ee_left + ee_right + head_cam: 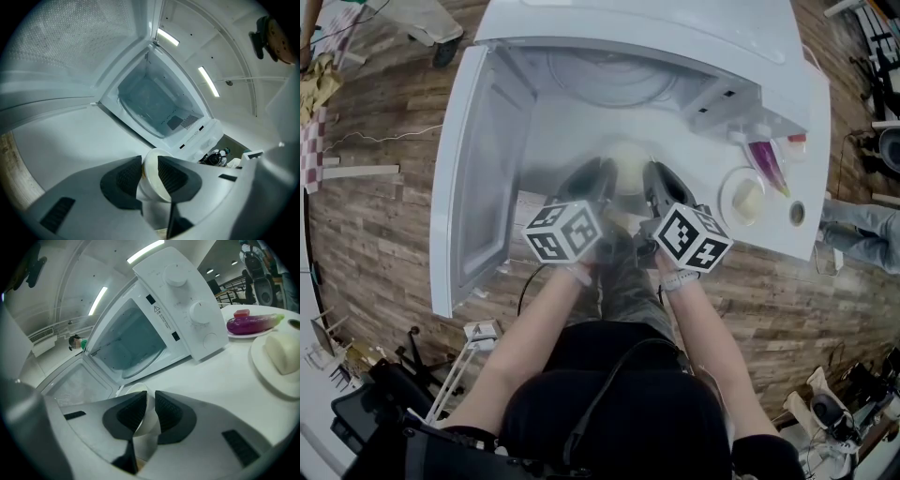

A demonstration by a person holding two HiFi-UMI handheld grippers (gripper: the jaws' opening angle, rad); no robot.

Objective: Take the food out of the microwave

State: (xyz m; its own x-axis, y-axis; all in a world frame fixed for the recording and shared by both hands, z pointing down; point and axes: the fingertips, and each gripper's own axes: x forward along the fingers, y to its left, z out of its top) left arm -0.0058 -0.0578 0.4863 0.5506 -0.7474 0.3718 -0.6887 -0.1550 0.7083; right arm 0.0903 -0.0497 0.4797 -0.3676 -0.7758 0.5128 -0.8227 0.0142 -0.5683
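White table (pixel 581 131) is seen across the middle of the head view, with wooden floor (pixel 384 234) around it. A white microwave (pixel 656 28) is set at the far side of the table, and its door (pixel 478 178) is swung fully open to the left. The left gripper (pixel 586 183) and the right gripper (pixel 661 183) are held side by side over the near part of the table, both pointed towards the open cavity. A pale bowl (pixel 626 164) is gripped between them, outside the cavity and just near of its opening. The bowl's left wall is pinched by the left gripper and its right wall by the right gripper, one jaw inside the rim and one outside in each case. Whether the bowl rests on the table cannot be told, and its contents cannot be made out. To the right, a plate (pixel 727 202) carrying a pale lump (pixel 748 199) is set on the table. A purple aubergine (pixel 766 161) is laid just beyond it, nearer the microwave.
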